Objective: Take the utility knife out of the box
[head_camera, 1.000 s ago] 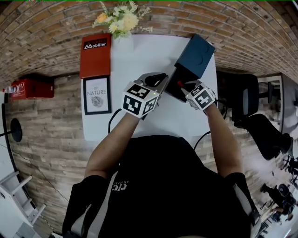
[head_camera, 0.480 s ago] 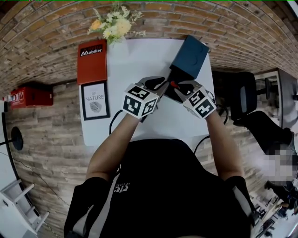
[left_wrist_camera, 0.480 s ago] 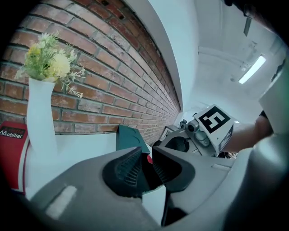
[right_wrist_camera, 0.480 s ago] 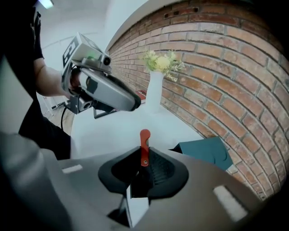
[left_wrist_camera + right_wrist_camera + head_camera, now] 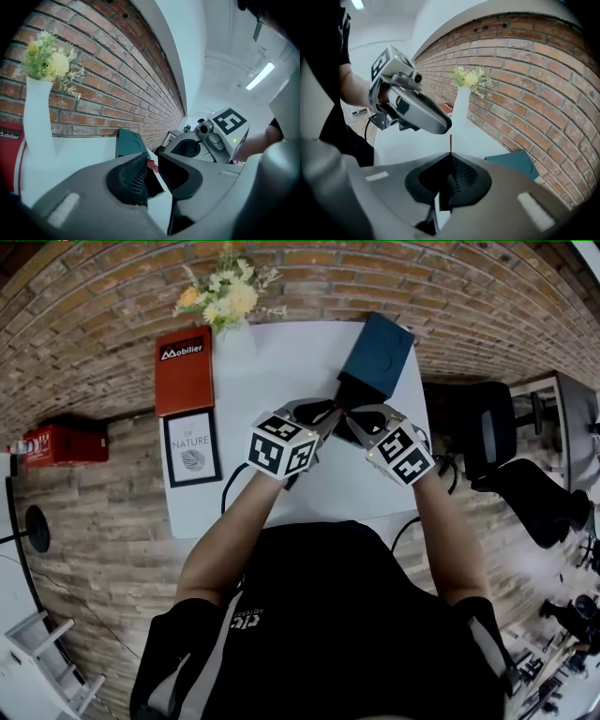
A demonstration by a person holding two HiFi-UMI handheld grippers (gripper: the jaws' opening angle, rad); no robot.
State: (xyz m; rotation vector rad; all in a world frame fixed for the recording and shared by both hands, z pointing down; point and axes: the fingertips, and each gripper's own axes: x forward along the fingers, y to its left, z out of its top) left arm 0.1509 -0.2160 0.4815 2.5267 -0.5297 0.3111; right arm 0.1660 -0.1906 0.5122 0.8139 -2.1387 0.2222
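As the right gripper [image 5: 451, 159] finishes closing, its jaws come together on the utility knife [image 5: 450, 143]. In the right gripper view only a thin red sliver of the knife shows, standing up out of the seam between the tips. A second ago these jaws stood partly apart at the mouth of the box [image 5: 359, 392] with the red knife just ahead of them. Now they pinch it, and the gripper sits a little higher and closer to the person in the head view. The left gripper [image 5: 153, 164] goes the other way: its jaws have just been opening and now stand apart. The box's dark edge and a red bit of the knife show through the gap, and I see no pad pressing on either. Its place beside the box's near-left side is about the same as before. The teal lid [image 5: 379, 348] leans open behind the box on the white table [image 5: 281, 362]. Judgement: the grasp is made and the lift is under way. The head view is too small to say whether the knife is clear of the box. With the left jaws slack, nothing pins the box, so it may ride up with the knife. The hold also looks to be on a narrow part, so the knife may swing or slip.
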